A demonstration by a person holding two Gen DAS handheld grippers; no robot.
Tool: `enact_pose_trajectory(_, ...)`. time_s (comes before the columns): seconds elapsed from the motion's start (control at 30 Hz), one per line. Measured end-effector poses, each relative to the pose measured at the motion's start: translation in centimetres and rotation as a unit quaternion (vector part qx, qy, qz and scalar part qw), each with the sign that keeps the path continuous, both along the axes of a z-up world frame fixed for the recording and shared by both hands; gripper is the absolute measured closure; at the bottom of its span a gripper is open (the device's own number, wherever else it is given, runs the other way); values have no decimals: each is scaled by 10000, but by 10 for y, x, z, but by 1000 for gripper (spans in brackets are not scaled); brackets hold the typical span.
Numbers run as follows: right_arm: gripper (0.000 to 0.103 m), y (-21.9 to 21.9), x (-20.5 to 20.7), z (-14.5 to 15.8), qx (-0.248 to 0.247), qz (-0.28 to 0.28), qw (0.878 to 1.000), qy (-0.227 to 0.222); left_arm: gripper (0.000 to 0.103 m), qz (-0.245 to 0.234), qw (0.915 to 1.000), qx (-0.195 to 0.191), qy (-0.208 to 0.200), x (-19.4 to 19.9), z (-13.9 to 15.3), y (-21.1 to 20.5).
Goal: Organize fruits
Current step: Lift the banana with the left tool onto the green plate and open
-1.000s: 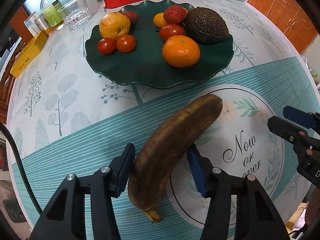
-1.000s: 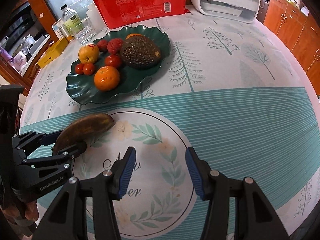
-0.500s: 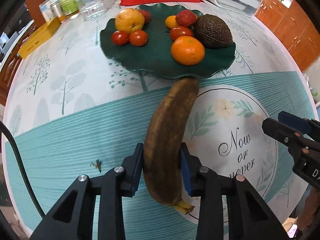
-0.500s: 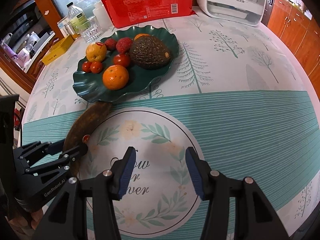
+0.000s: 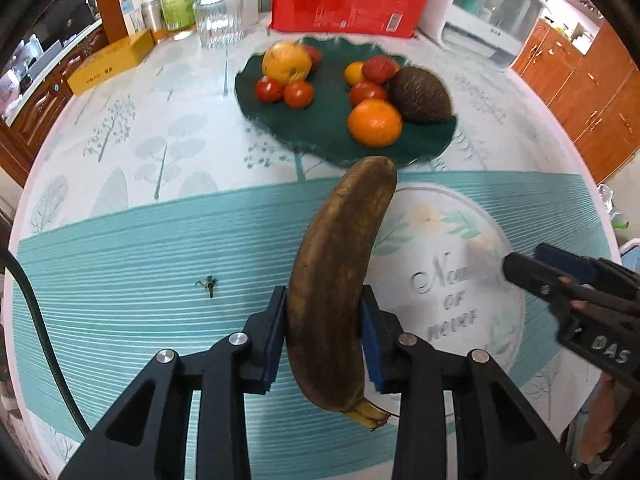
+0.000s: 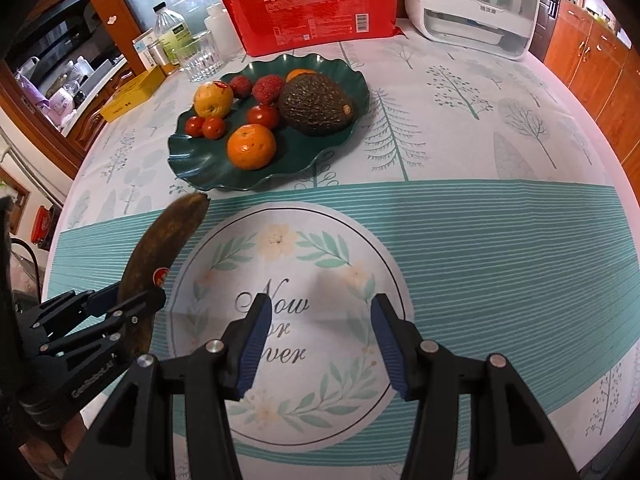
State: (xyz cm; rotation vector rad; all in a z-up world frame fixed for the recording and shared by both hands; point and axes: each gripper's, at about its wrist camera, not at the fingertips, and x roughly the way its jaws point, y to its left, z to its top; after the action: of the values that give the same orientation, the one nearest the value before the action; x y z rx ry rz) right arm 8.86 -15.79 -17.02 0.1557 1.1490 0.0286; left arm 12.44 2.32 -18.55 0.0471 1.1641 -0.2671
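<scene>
One dark green wavy-rimmed plate (image 6: 192, 152) carries a yellow pear (image 6: 213, 99), cherry tomatoes, an orange (image 6: 251, 146) and an avocado (image 6: 314, 104). The tablecloth (image 6: 480, 240) reads "Now or never". The left gripper (image 5: 324, 336) clamps a browned banana (image 5: 336, 280), tip toward the plate, above the cloth; the right gripper (image 6: 316, 340) stands partly open, empty.

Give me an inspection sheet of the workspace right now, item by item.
Surface: round table under a teal-striped, tree-printed cloth.
Job's things: brown banana in the left gripper, tip near the green plate; plate holds an orange, avocado, tomatoes and other fruit.
Clutter: red package, glass, bottle, yellow box, small scrap on the cloth.
Grippers: left gripper shut on the banana; right gripper open, nothing between its pads.
Cables: black cable at the left edge.
Surroundings: white appliance, wooden cabinets.
</scene>
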Motion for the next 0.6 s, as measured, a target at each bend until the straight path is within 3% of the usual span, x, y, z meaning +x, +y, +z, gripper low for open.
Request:
enact_pose_trajectory(0.37, 51, -4, 24, 56, -115, 112, 9981, -602, 70, -46, 9979, 32, -649, 38, 79, -16)
enact_pose_trajectory(0.6, 51, -10, 58, 92, -208, 96, 9952, -950, 70, 118, 9962, 63, -860, 90, 103, -25)
